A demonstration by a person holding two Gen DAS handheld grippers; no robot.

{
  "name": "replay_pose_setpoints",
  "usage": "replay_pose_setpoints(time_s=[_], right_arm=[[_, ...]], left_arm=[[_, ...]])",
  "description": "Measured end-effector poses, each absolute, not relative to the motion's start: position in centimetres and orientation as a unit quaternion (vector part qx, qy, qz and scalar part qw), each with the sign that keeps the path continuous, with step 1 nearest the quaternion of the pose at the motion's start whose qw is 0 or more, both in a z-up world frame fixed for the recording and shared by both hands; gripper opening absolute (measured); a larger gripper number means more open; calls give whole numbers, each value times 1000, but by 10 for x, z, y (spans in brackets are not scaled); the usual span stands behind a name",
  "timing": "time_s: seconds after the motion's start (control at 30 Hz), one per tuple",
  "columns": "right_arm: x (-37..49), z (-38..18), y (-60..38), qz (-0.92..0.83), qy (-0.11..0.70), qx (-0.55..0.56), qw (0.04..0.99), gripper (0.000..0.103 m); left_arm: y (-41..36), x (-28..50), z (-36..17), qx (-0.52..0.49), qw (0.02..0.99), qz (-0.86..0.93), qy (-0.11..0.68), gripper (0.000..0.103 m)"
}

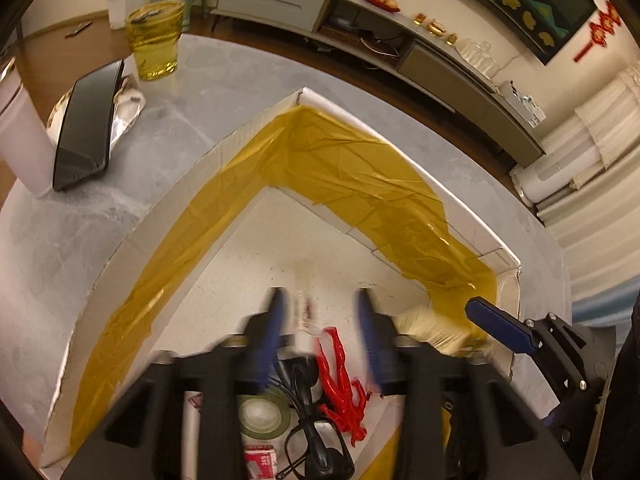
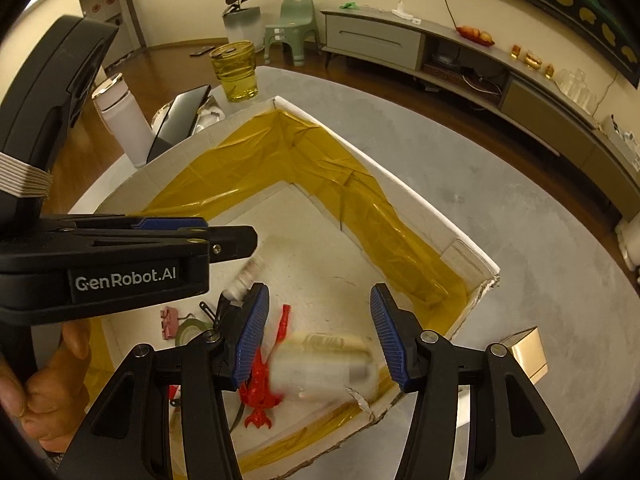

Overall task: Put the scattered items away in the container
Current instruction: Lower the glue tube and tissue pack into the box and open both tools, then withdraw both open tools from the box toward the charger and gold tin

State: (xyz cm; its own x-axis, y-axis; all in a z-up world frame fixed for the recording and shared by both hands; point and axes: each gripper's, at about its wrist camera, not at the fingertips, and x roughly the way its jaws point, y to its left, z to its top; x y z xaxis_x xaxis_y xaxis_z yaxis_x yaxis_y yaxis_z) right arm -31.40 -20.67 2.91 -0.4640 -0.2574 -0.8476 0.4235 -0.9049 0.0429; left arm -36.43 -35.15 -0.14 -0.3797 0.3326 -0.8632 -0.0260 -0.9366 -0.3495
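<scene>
**Grippers spread over taped box**

The right gripper (image 2: 318,330) hung with fingers spread above a blurred pale bottle (image 2: 324,364), touching neither pad. The left gripper (image 1: 320,322) was likewise spread, empty. Below, inside the cardboard box (image 2: 404,196), lay a red figure (image 1: 342,380), black glasses (image 1: 310,432) and a tape roll (image 1: 264,416).

"GenRobot.AI" stands in white letters on the black body of the left tongs (image 2: 256,240). A small red-and-white packet (image 1: 260,462) in the box bears digits, seemingly "249". Nothing else is legible.
</scene>
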Motion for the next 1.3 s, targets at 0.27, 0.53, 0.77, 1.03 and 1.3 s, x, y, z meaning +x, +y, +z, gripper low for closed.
replay_pose_setpoints(time_s=[0.27,0.53,0.77,1.03,1.3], right_arm=[[-295,39,-191,-858,62,462,216,56],[-267,52,-172,-865,36,445,231,56],[-227,62,-152,-867,14,429,251,56],[-178,69,-130,-869,-9,412,272,56],[-135,69,-106,-872,-29,400,279,56]], left_arm=[[-348,-355,4,-541,108,823,-137,52],[-333,-329,23,-521,107,840,-107,52],[-315,-290,46,-486,105,865,-67,54],[-296,-243,64,-454,117,883,-32,54],[-276,-198,75,-430,141,892,-15,54]])
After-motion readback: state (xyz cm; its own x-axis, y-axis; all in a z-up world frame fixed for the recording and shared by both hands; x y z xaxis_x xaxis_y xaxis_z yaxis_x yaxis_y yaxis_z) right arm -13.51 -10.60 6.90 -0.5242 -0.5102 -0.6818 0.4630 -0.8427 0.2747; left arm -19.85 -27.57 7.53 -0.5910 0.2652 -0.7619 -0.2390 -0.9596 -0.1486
